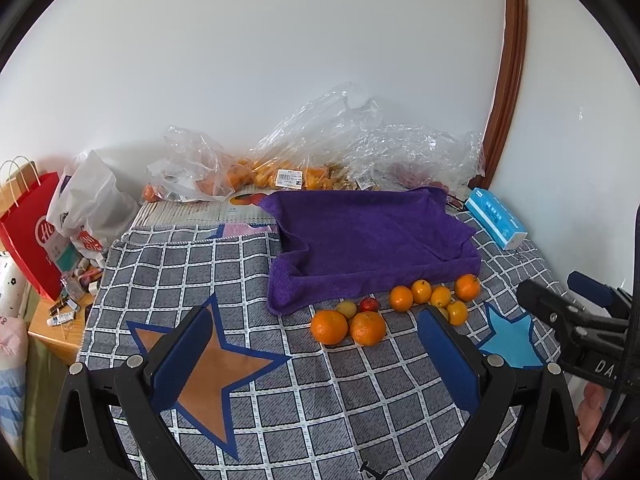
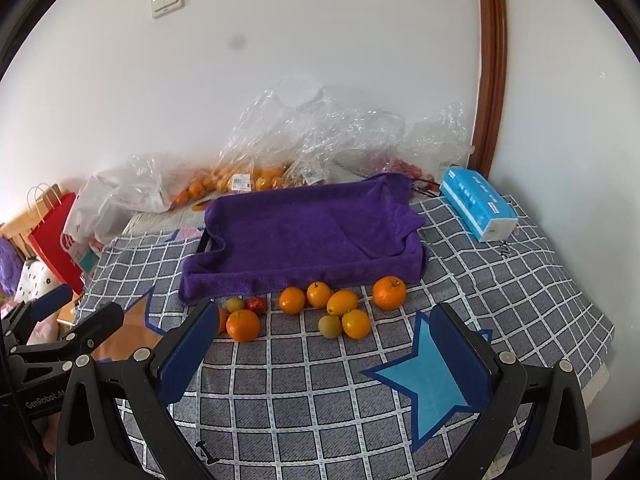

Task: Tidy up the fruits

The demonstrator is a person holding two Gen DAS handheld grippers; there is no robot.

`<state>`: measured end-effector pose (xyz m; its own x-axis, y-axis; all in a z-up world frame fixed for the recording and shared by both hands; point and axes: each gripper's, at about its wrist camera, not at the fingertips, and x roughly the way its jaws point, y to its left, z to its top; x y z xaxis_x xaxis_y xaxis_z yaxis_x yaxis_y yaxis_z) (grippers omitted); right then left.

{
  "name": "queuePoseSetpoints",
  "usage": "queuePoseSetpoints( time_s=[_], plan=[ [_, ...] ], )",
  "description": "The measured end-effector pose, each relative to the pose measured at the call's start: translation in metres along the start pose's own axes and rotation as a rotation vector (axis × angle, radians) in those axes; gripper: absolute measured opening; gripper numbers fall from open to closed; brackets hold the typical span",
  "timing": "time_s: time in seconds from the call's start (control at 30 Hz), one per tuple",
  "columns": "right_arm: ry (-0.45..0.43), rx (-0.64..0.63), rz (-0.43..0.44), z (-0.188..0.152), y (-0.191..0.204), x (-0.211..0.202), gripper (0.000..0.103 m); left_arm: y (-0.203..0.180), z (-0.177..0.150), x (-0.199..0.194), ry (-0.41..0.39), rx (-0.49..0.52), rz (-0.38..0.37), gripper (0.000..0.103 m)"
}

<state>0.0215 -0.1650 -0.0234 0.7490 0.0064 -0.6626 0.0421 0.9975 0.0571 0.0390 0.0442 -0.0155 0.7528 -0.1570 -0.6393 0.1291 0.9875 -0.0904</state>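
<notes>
You held both grippers — left (image 1: 316, 344), right (image 2: 324, 340) — wide apart, empty; oranges (image 2: 292, 300) sat at 12 o'clock, touching the purple towel (image 2: 304, 232).

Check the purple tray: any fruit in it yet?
Empty. The towel-lined tray shows only bare purple cloth inside; the loose fruit all sits on the checked cloth in front of it.

A red paper shopping bag (image 1: 30, 236) stands far left; a blue tissue pack (image 2: 478, 203) lies far right by the white wall (image 2: 320, 60).
</notes>
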Motion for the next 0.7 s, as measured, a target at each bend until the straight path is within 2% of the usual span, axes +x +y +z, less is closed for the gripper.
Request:
queuePoseSetpoints(
  time_s=[0.4,0.7],
  plan=[
    [0.012,0.017,0.019,-0.003,-0.001,0.005,0.103,0.000,0.001,-0.001,0.005,-0.007,0.008,0.103],
    [0.003,-0.022,0.045,0.000,-0.003,0.003,0.103,-0.010,0.004,-0.004,-0.009,-0.025,0.018,0.103]
  ],
)
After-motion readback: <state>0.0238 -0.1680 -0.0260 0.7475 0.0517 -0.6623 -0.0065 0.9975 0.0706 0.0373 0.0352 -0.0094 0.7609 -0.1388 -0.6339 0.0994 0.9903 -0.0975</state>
